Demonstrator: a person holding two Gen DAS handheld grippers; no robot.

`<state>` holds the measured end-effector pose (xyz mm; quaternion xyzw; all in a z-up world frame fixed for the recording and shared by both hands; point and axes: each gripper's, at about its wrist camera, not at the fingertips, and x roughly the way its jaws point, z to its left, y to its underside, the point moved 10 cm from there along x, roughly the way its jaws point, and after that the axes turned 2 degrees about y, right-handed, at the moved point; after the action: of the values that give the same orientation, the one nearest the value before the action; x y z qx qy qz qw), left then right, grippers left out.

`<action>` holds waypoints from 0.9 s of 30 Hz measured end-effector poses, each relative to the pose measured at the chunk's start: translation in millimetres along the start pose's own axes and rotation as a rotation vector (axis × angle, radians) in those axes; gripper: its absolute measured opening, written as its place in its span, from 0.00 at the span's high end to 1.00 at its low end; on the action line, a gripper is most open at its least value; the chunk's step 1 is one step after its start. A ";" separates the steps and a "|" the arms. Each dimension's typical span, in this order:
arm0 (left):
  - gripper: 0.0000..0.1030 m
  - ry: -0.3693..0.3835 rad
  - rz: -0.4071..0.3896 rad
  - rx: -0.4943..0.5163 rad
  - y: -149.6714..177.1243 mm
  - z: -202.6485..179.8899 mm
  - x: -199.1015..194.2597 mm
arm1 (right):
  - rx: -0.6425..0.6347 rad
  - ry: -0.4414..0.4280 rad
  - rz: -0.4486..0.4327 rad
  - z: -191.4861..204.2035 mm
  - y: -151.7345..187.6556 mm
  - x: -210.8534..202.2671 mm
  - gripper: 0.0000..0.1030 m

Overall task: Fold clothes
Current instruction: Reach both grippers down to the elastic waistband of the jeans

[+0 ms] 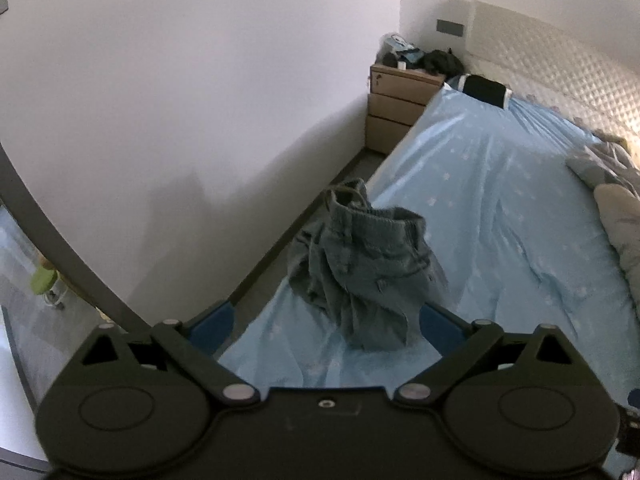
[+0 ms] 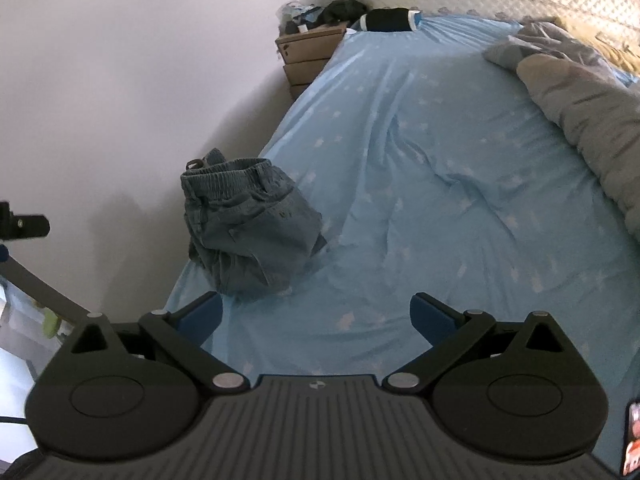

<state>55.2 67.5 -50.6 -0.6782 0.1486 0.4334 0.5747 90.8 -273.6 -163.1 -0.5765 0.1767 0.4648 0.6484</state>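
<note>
Blue bedsheet (image 2: 420,168) | crumpled denim shorts (image 2: 244,224) near edge | grey duvet (image 2: 580,112) right | both grippers (image 1: 326,320) (image 2: 316,316) spread, empty

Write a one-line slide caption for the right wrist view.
Open right gripper hovers over the blue star-print bedsheet, with crumpled denim shorts heaped ahead near the bed's left edge.

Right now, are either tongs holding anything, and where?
Nothing held. Left tongs and right tongs are both open; the crumpled denim shorts sit ungripped on the blue sheet.
</note>
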 end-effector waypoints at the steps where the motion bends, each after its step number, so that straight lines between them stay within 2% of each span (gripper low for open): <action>1: 0.04 0.005 -0.001 -0.007 -6.8 3.5 8.0 | -0.006 -0.001 0.003 0.9 -3.9 3.7 0.02; 4: 0.08 0.025 -0.008 -0.024 -30.0 15.3 36.2 | -0.024 0.002 0.005 10.8 -22.6 18.7 0.07; 10: 0.09 0.051 -0.008 -0.020 -78.7 41.1 110.6 | -0.011 0.009 0.021 18.8 -65.5 65.9 0.10; 14: 0.09 0.075 0.002 -0.018 -104.5 60.2 161.7 | -0.007 0.030 0.065 69.5 -98.2 122.4 0.16; 20: 0.14 0.107 0.068 -0.072 -119.0 100.0 223.0 | 0.010 0.052 0.129 150.0 -139.9 218.8 0.22; 27: 0.16 0.107 0.113 -0.106 -131.3 134.0 266.4 | 0.168 0.093 0.221 152.2 -161.0 308.0 0.35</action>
<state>245.8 307.0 -162.4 -0.7205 0.1941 0.4355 0.5036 329.7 3.6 -263.3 -0.5181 0.3071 0.4898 0.6304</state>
